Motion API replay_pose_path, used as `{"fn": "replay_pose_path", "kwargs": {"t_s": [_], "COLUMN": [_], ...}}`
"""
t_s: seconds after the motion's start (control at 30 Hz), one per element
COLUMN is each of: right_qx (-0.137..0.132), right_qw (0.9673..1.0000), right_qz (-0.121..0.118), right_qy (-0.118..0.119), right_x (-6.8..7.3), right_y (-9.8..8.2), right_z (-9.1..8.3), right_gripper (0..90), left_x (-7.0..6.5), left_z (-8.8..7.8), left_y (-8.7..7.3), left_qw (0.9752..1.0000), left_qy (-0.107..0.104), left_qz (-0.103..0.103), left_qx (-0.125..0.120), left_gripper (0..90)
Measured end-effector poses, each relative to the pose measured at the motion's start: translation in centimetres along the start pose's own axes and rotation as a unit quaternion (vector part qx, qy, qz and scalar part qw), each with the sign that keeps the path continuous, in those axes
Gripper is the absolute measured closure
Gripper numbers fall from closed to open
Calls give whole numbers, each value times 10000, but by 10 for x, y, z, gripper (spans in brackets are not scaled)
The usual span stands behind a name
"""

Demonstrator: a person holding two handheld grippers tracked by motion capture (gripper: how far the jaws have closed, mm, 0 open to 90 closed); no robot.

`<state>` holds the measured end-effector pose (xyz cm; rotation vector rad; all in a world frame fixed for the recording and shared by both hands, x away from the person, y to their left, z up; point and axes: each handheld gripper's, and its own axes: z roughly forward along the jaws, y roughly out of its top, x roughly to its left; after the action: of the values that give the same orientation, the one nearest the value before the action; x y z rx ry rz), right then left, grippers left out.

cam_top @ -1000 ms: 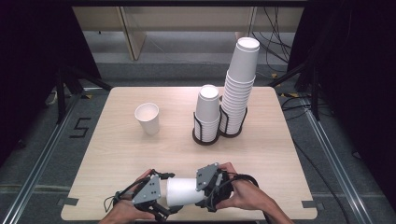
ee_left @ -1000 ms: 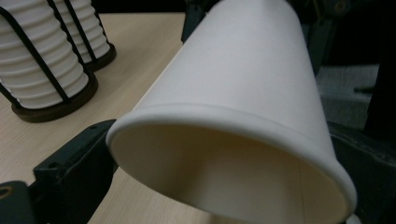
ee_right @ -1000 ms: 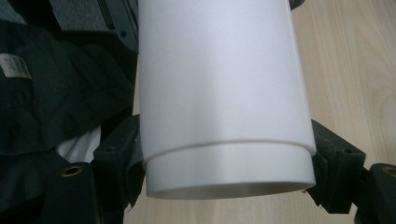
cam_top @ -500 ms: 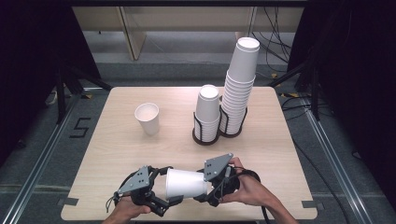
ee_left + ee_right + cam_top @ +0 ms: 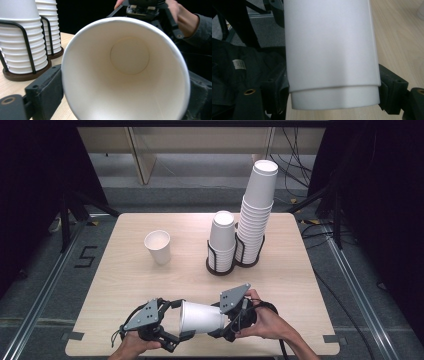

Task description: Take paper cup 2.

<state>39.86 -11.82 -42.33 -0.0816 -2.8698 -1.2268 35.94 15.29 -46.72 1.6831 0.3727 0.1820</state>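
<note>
A white paper cup [image 5: 200, 317] lies on its side just above the table's front edge, held between both grippers. My left gripper [image 5: 180, 321] has just been closing its jaws on the cup's mouth. In the left gripper view the open mouth [image 5: 125, 72] faces me and my left gripper [image 5: 125, 90] has black fingers [image 5: 47, 85] against the rim on both sides. My right gripper [image 5: 223, 320] is shut on the base end. In the right gripper view my right gripper [image 5: 334, 100] flanks the cup's wall [image 5: 332, 50], which shows a stepped seam near the jaws.
Two stacks of white cups stand in black wire holders at the back right, a short stack [image 5: 222, 242] and a tall stack [image 5: 256, 210]. A single upright cup [image 5: 158, 246] stands at the back left. The wooden table [image 5: 300, 280] ends close under my hands.
The two hands have drawn slightly apart, so more of the cup shows between them. The right gripper has lifted a little and the cup now tilts.
</note>
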Motion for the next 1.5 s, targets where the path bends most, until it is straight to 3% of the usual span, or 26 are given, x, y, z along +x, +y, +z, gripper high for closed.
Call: {"fn": "replay_pose_path", "kwargs": {"t_s": [0.07,0.17,0.27,0.37,0.57,0.63,0.7,0.83,0.93,1.0,1.1,1.17,1.2,1.23,1.43,1.5], "right_qx": [-2,-56,-30,-51,162,236,306,553,719,779,541,188,-21,-145,-390,-502], "right_qw": [10000,9999,10000,9999,9994,9984,9974,9948,9922,9914,9940,9967,9976,9979,9980,9982], "right_qz": [2,25,-40,80,-82,-199,-285,-425,-576,-651,-588,-489,-427,-403,-322,-192], "right_qy": [47,130,77,52,-306,-468,-579,-743,-844,-832,-745,-626,-539,-493,-366,-266], "right_x": [-2,-4,-4,-4,3,6,9,13,16,16,15,12,10,10,11,10], "right_y": [-2,-6,-6,-6,1,4,6,7,8,8,7,5,4,4,4,4], "right_z": [1,2,2,1,3,2,3,9,14,16,16,15,16,16,17,17], "right_gripper": [246,243,235,217,171,163,161,166,211,225,234,235,236,236,236,234], "left_x": [-1,-1,-2,-2,-4,-3,-3,-6,-6,-7,-6,-6,-7,-8,-10,-10], "left_z": [1,-1,-1,1,3,4,2,4,6,5,4,5,6,5,5,5], "left_y": [0,1,2,2,3,2,3,5,4,4,5,4,4,4,5,6], "left_qw": [9999,9999,9999,9999,9997,9997,9992,9985,9990,9990,9988,9977,9975,9979,9971,9968], "left_qy": [-44,-26,-28,-77,105,116,207,268,182,271,327,254,248,347,335,305], "left_qz": [36,151,155,57,30,-71,-103,-44,-111,-214,-335,-465,-483,-428,-461,-502], "left_qx": [-91,25,10,-74,232,197,341,479,402,284,-146,-416,-457,-346,-496,-539], "left_gripper": [78,89,96,103,104,104,103,102,93,72,48,37,38,38,44,46]}}
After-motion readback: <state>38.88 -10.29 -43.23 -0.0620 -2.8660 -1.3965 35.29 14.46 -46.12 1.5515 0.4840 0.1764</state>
